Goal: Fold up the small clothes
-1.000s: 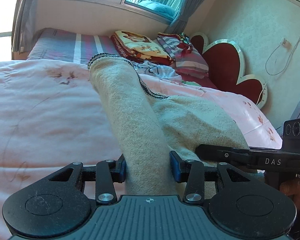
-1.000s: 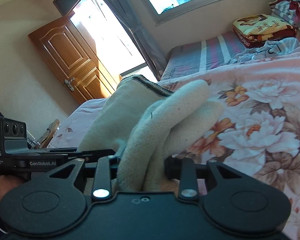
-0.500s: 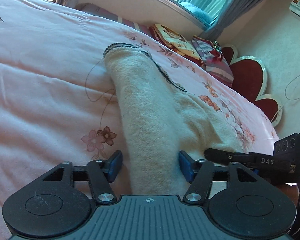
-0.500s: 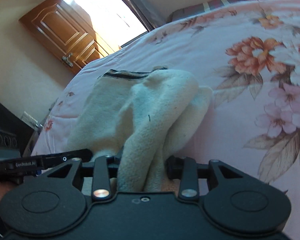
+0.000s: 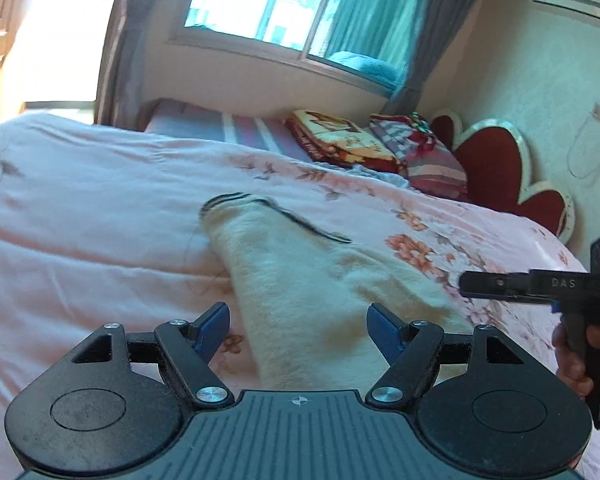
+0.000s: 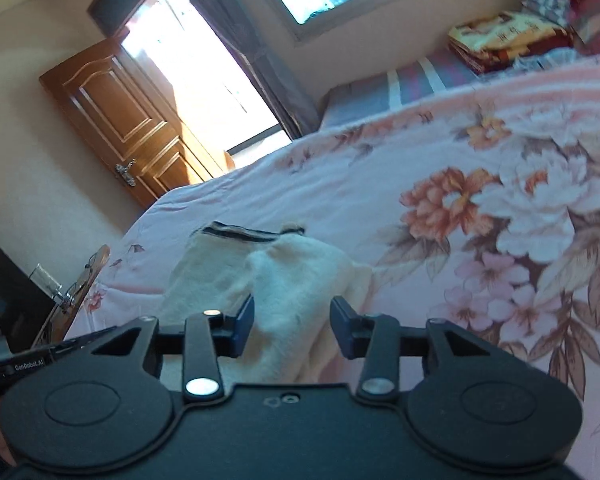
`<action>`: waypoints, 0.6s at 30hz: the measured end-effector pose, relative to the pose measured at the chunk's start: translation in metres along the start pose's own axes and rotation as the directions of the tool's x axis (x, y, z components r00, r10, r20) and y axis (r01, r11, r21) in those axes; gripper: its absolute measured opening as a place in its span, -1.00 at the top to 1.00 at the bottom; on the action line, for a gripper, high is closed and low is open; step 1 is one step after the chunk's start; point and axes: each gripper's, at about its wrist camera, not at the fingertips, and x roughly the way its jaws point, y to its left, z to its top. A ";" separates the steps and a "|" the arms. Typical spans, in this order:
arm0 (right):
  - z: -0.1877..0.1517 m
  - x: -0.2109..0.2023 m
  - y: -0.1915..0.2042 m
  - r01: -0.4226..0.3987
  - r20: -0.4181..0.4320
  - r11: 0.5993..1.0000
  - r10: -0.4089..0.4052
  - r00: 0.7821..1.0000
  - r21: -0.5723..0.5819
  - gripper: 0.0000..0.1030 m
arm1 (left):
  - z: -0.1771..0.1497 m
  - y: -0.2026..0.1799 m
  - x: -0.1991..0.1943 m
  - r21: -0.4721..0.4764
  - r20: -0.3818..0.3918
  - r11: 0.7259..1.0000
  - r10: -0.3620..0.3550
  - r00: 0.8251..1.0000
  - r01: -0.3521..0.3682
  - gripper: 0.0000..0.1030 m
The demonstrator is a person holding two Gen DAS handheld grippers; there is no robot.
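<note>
Lying on the pink floral bedspread point(image 5: 80, 240), the cream fleece garment point(image 5: 300, 280) runs from between the jaws of the left gripper point(image 5: 298, 326) away toward its dark-striped hem point(image 5: 236, 200). The jaws of this gripper stand wide apart; the left blue pad point(image 5: 214, 326) is clear of the cloth, and the right pad point(image 5: 384, 328) sits over the garment's near part, though contact cannot be told. Ahead of the jaws and to their right, folded blankets point(image 5: 340, 140) and a red heart-shaped headboard point(image 5: 496, 164) lie at the far end of the bed. To the right of the jaws, the right gripper point(image 5: 466, 284) appears side-on, held by a hand point(image 5: 576, 356) just beyond the garment's right edge.

From the right wrist view, the wooden door point(image 6: 128, 120) stands far left of the jaws. The right gripper point(image 6: 292, 326) has its jaws apart, with the garment point(image 6: 292, 276) lying between and beyond them, bunched in a soft heap on the bedspread point(image 6: 480, 220); neither pad visibly pinches it. The striped hem point(image 6: 240, 234) lies ahead of the left jaw.
</note>
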 end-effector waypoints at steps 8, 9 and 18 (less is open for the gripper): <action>-0.026 0.044 0.017 0.075 -0.099 0.976 -0.096 0.990 -0.204 0.23 | -0.019 -0.016 0.029 0.085 -0.058 0.996 0.007 0.998 -0.002 -0.51; -0.027 0.043 0.012 0.064 -0.095 0.982 -0.082 0.992 -0.176 0.22 | -0.021 -0.016 0.028 0.089 -0.055 0.996 0.004 0.998 0.001 -0.51; -0.035 -0.023 0.049 0.057 0.020 0.965 -0.054 0.998 -0.255 0.16 | -0.025 -0.033 -0.024 0.124 0.035 0.992 0.007 0.999 -0.011 -0.51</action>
